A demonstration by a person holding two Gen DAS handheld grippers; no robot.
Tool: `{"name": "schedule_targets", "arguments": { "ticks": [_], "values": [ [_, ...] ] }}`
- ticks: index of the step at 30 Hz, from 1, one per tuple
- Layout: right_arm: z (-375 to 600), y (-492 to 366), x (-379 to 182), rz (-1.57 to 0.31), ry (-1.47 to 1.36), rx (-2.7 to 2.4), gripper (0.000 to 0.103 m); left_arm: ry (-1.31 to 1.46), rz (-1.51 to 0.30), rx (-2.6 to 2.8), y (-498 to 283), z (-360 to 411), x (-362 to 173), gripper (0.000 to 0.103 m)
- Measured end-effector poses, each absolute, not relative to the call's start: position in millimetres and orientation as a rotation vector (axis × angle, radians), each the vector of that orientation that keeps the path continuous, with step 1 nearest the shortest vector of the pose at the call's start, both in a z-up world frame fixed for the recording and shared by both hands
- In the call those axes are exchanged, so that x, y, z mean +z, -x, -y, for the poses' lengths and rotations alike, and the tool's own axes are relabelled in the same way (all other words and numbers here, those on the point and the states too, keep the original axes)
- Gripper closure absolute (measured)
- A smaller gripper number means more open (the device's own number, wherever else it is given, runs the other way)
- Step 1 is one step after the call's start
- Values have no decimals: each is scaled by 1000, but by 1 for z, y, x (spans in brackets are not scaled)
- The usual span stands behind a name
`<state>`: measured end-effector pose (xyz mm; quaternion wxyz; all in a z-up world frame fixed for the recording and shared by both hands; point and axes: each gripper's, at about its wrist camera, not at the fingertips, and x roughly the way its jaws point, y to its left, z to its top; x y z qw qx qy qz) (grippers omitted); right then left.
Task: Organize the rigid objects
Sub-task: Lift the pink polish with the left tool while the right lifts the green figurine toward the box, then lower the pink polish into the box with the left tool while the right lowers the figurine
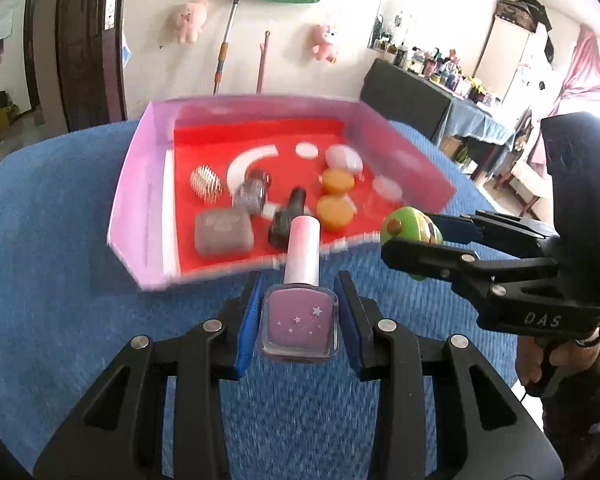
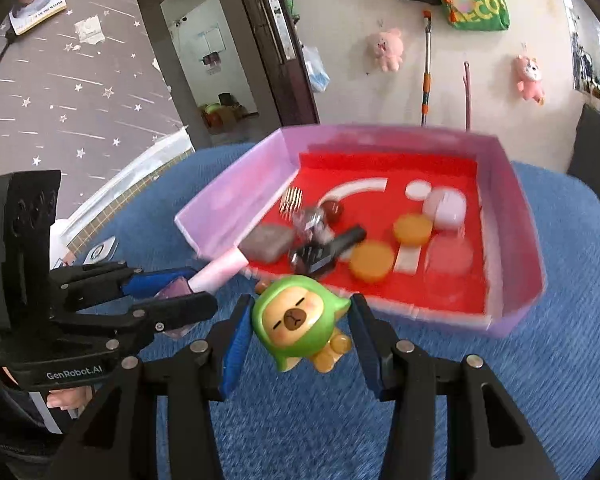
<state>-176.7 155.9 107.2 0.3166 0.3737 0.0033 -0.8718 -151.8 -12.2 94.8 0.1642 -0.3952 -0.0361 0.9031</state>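
Observation:
My left gripper [image 1: 299, 312] is shut on a purple nail polish bottle [image 1: 299, 324] with a pale pink cap, held above the blue cloth just short of the pink tray [image 1: 140, 184]. My right gripper [image 2: 300, 320] is shut on a green capybara figurine [image 2: 296, 320], also just in front of the tray [image 2: 236, 196]. The figurine shows in the left wrist view [image 1: 412, 228], the bottle in the right wrist view [image 2: 216, 272]. The tray's red floor holds a grey case [image 1: 223, 232], dark bottles [image 1: 286, 218], orange discs [image 1: 336, 208], a gold comb [image 1: 207, 182] and a pink pebble [image 1: 343, 158].
The tray sits on a round table under blue cloth [image 1: 60, 280]. A wall with plush toys [image 1: 188, 20] and a mop handle [image 1: 226, 40] is behind. A dark cabinet [image 1: 404, 96] and a cluttered table stand at the right.

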Motion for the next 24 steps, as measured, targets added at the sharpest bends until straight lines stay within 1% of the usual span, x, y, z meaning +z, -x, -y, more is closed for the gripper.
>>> {"name": "schedule_targets", "arguments": {
  "ticks": [4, 7, 14, 18, 24],
  "values": [
    [-154, 211, 123, -24, -990, -2277, 52, 1137, 80, 2557, 195, 10, 109, 69],
    [-147, 247, 127, -64, -1032, -2259, 52, 1171, 31, 2553, 244, 9, 115, 69],
    [-122, 318, 111, -210, -1163, -2202, 52, 1302, -85, 2475, 328, -2, 99, 69],
    [-107, 340, 95, -292, -1227, -2157, 52, 1387, -138, 2438, 356, -5, 81, 69],
    [-95, 355, 83, -386, -1287, -2116, 52, 1458, -153, 2397, 371, -4, 65, 69]
  ]
}}
